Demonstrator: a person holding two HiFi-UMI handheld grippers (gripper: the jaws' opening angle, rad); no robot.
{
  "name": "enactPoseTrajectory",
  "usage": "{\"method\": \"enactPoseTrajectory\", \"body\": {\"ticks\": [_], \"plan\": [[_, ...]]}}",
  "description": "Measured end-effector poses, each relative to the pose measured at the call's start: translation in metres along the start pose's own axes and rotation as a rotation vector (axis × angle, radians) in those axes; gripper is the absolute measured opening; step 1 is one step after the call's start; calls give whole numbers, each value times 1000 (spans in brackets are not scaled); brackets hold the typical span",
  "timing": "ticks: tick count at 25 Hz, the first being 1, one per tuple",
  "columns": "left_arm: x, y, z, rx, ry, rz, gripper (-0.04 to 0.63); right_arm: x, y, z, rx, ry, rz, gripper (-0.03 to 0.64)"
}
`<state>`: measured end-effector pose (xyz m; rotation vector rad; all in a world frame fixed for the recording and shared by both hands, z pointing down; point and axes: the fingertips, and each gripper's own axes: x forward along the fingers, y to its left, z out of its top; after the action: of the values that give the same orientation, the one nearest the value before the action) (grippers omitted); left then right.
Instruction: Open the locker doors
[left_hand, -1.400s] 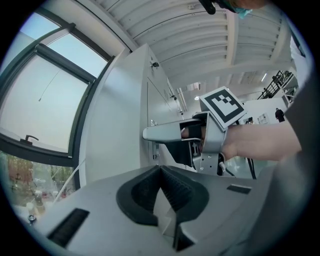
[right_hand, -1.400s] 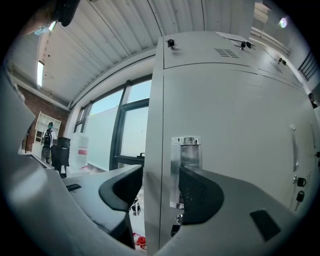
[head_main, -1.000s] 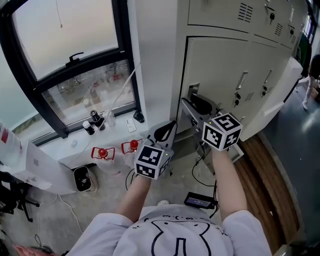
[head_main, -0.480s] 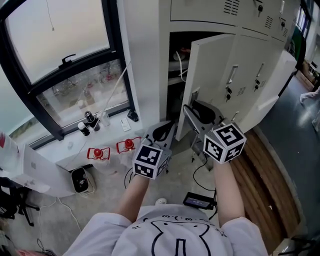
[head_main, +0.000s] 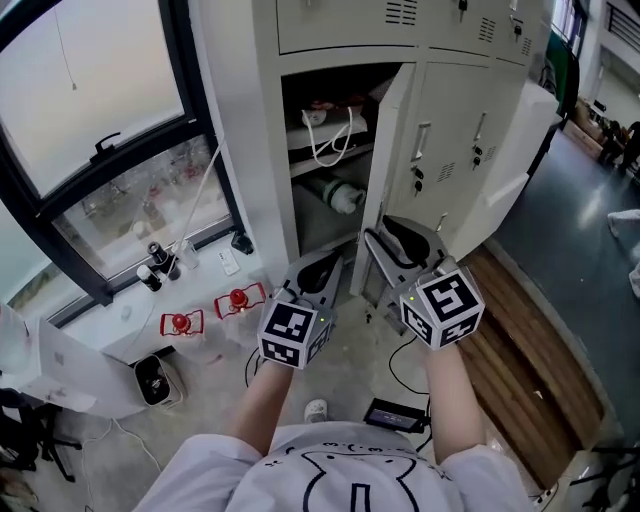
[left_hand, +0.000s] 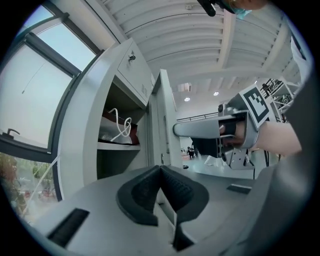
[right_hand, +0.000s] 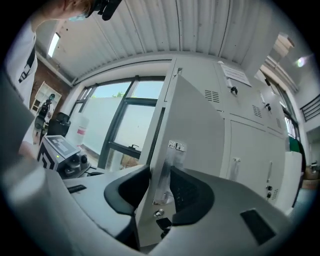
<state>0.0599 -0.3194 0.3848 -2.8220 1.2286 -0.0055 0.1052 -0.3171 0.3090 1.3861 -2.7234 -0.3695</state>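
Both forearms reach forward side by side, with the grippers pointing level. The left gripper (head_main: 325, 265) has its jaws pressed together with nothing in them. Just beside it, the right gripper (head_main: 385, 230) grips the edge of the locker door (right_hand: 195, 130) between its pads, its jaws having just been opening a little

label (right_hand: 176, 145) on locker door (right_hand: 200, 125), print unreadable

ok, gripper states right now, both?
Left gripper: closed, empty.
Right gripper: clamped on the locker door edge, jaws just eased slightly wider.
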Motion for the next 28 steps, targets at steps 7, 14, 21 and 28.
{"method": "enactPoseTrajectory", "body": {"ticks": [7,14,21,28], "plan": [[0,-33,-4,-10,6,-40,18,-46,-29,-6,1,13,-125,127],[6,-45,-3,-11,-7,-64,17,-78,-53,-13,13,15,-207,84],[24,-51,5,-24,-35,-116,17,-106,-93,-24,-16,95,-427,28],[40,-48,19,-5,-53,-175,18,-128,-149,-37,-37,164,-629,28]]}}
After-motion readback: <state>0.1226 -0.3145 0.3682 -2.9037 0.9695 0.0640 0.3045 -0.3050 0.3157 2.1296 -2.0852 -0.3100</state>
